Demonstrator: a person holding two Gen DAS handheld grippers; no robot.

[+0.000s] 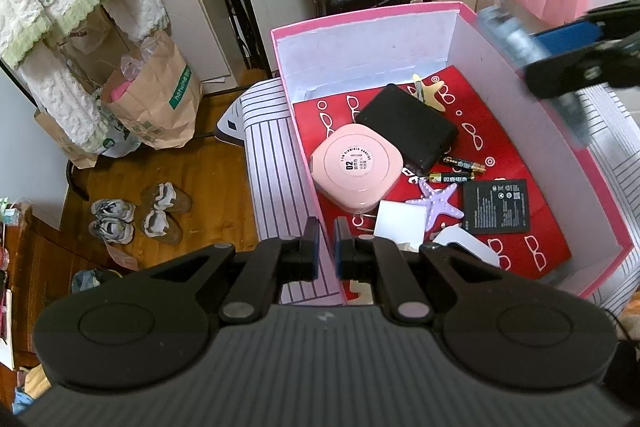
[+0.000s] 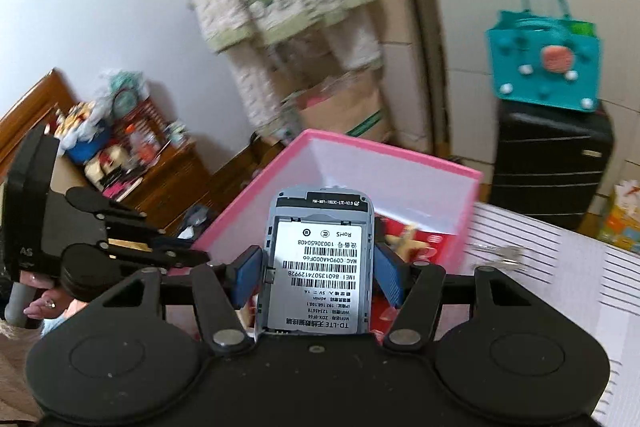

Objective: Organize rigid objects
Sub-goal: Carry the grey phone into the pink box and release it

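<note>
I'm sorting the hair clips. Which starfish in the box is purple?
The purple starfish beside the flat black battery; the other starfish, at the back, is cream-yellow.

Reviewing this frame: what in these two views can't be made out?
- Left wrist view: the grey device in the right gripper is motion-blurred; its label is unreadable.
- Left wrist view: the white object in the pink box is partly hidden by the left gripper.
- Right wrist view: the box contents are mostly hidden behind the device.
- Right wrist view: the keys are blurred.
</note>
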